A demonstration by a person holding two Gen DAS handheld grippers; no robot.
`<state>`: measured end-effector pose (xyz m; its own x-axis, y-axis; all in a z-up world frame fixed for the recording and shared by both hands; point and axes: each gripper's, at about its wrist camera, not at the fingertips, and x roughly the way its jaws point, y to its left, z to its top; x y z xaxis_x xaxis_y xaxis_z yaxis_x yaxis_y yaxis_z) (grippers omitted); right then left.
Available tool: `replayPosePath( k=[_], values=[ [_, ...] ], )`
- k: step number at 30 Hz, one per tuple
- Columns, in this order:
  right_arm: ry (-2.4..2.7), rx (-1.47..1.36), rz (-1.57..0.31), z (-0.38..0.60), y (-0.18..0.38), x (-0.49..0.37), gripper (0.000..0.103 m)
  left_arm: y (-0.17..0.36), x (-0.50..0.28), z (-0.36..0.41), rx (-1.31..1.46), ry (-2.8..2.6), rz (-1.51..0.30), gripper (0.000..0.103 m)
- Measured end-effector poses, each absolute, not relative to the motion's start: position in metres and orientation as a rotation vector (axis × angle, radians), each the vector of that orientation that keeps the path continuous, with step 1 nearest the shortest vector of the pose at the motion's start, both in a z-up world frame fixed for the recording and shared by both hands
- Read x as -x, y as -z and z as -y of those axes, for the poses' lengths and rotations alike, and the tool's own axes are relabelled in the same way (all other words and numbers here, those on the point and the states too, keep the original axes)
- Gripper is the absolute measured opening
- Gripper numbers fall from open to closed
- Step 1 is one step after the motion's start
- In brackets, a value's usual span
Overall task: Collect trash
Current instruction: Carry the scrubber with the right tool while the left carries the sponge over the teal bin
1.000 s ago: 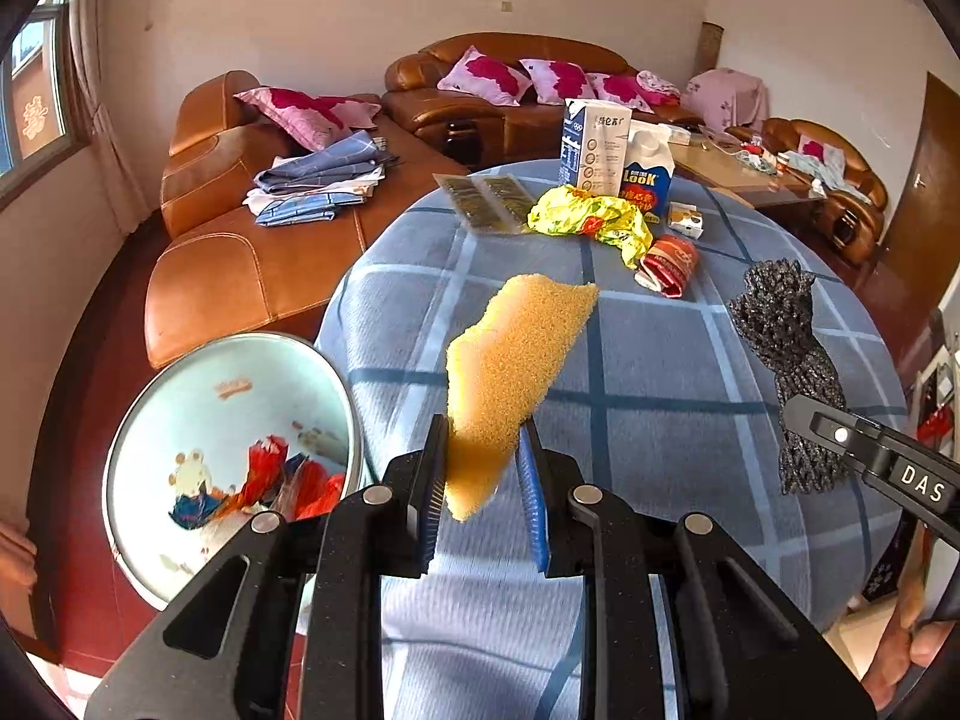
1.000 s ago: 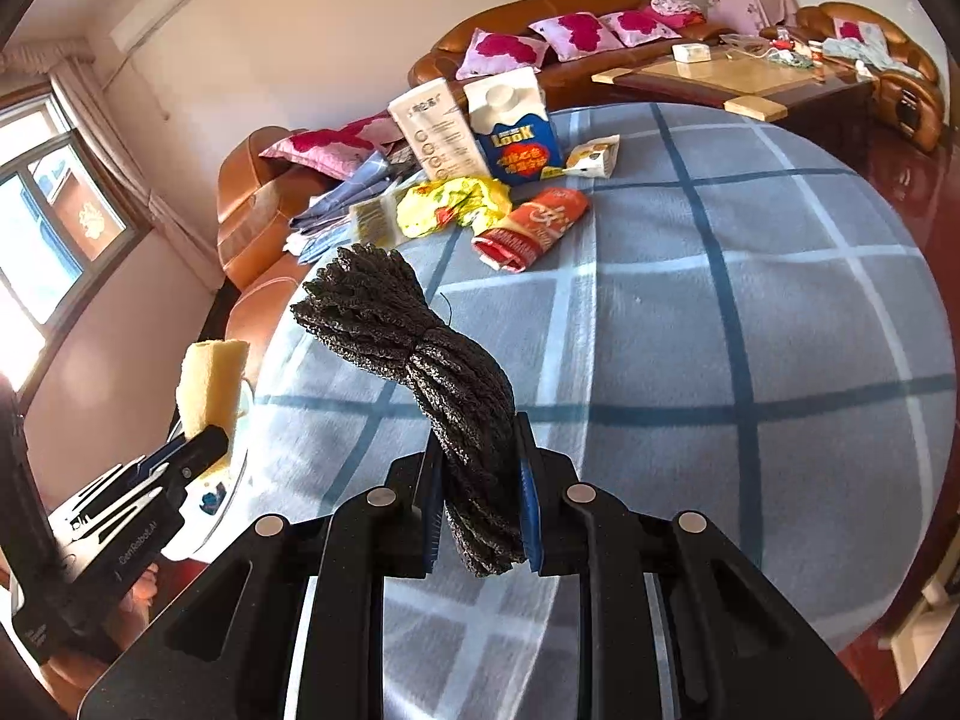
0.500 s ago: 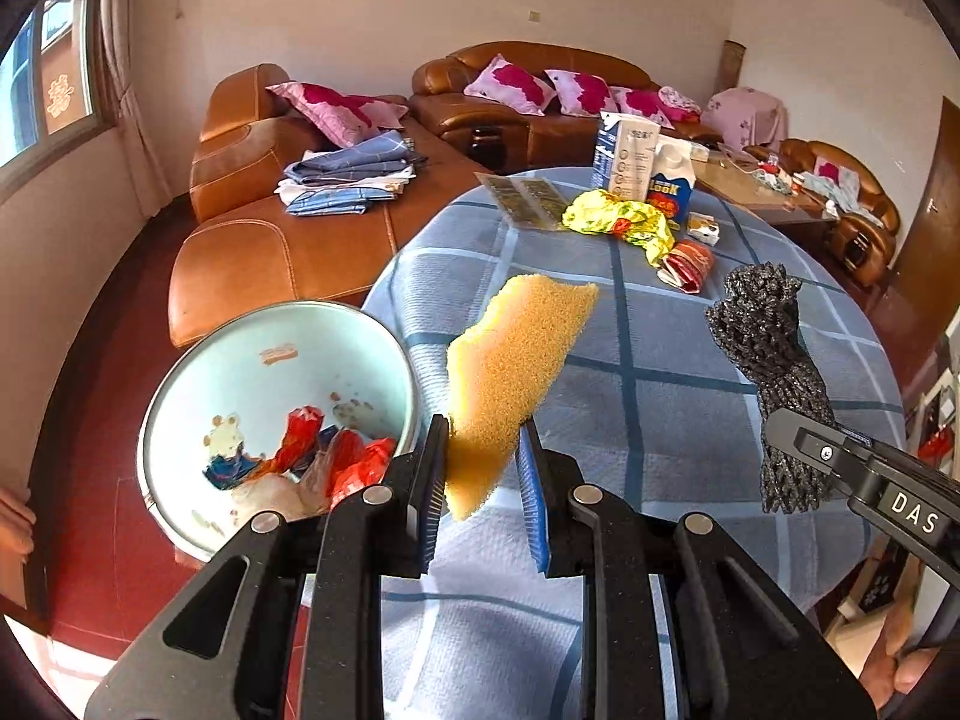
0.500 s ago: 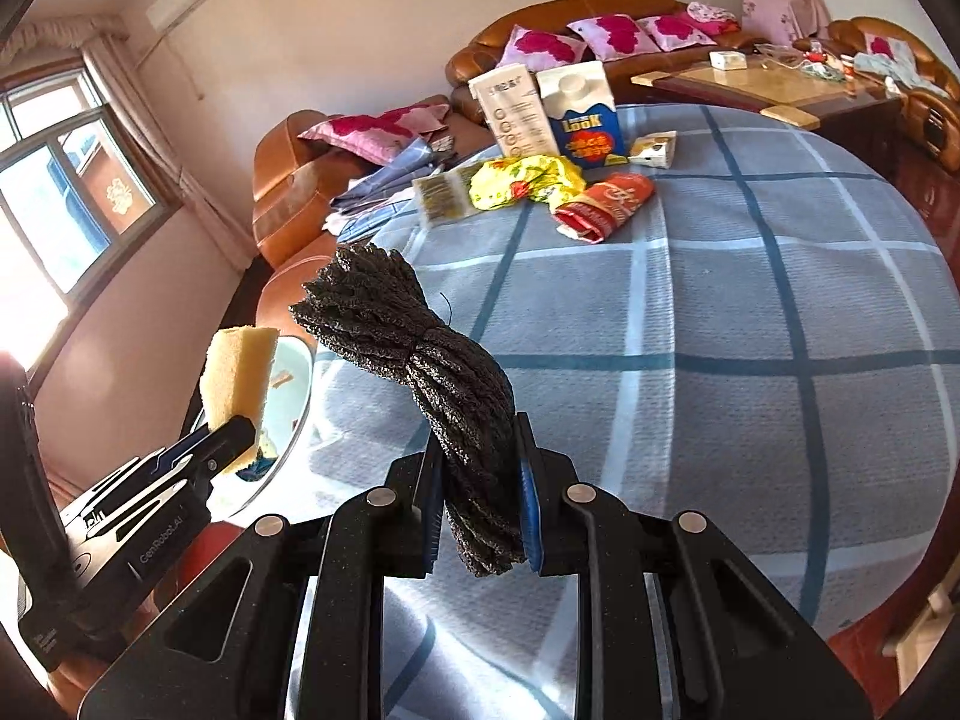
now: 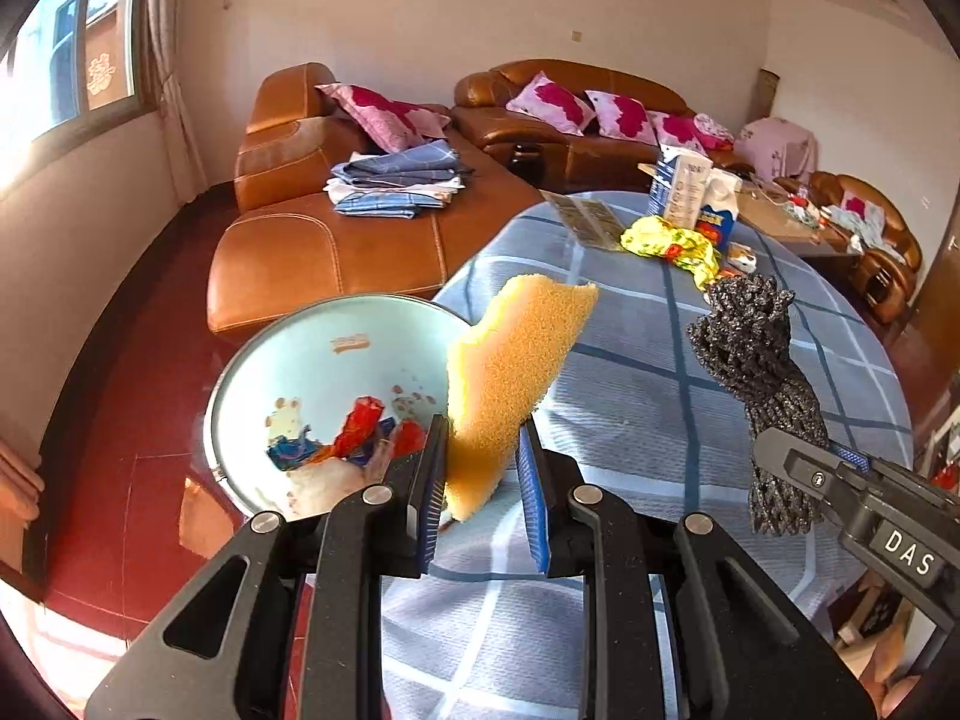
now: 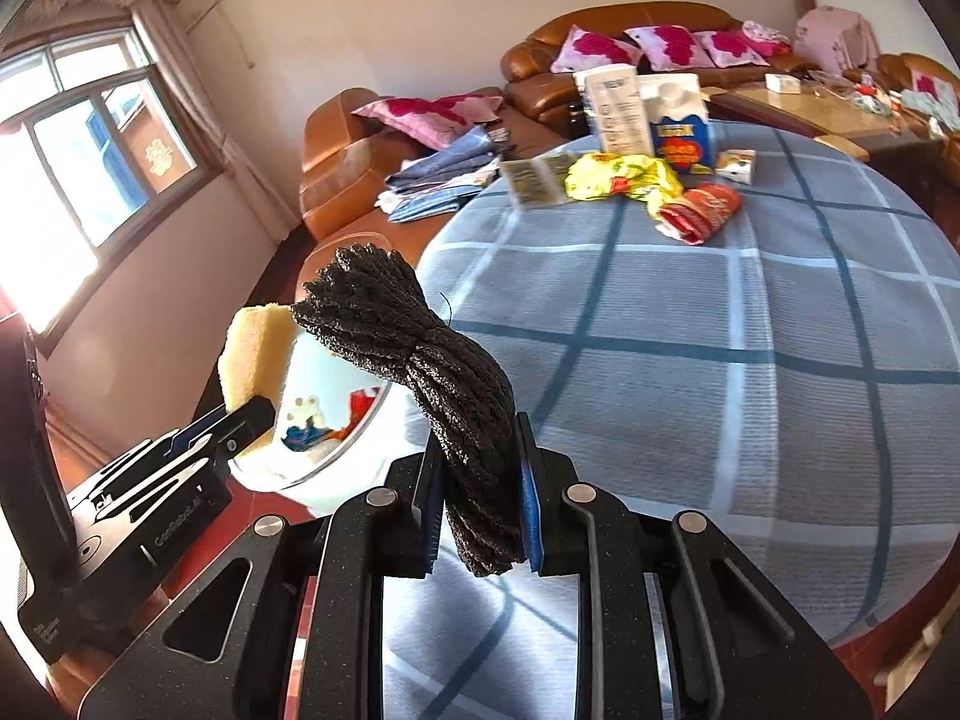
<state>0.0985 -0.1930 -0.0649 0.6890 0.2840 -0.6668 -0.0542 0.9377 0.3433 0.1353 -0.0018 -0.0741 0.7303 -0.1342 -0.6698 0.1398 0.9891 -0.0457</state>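
Carrying two pieces of trash toward the pale basin point(image 5: 336, 360) standing on the red floor just beside the worktop point(image 5: 660, 408). Left gripper point(image 5: 480, 474) clamping fingers on the lower end of a yellow sponge point(image 5: 516, 372), sponge sticking up and tilted, hanging near the basin's rim at the worktop edge. Right gripper point(image 6: 480, 480) pinching a dark bundle of cord point(image 6: 438, 372) about its lower part, bundle rising over the worktop edge, basin partly showing behind it. Judging the step as transport, not yet release: neither item appearing fully over the basin's opening. Next move likely calling for swinging each load out over the basin before parting the fingers, one after the other, since both grippers are crowding the same side. Basin already holding red and blue scraps point(image 5: 360, 426). Waiting at the worktop's far side: two cartons point(image 6: 648, 114), a yellow wrapper point(image 6: 624, 177), a red packet point(image 6: 699, 210), a flat sachet point(image 6: 534, 180). Brown sofa point(image 5: 336, 240) with folded cloth behind the basin, well apart, not obstructing.
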Motion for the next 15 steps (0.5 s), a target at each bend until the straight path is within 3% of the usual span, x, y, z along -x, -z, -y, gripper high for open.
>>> replayPosePath(
  k=[15],
  values=[
    [-0.278, -0.266, -0.784, 0.141, 0.055, -0.11, 0.022, 0.072, -0.129, -0.043, 0.033, 0.062, -0.726, 0.023]
  ],
)
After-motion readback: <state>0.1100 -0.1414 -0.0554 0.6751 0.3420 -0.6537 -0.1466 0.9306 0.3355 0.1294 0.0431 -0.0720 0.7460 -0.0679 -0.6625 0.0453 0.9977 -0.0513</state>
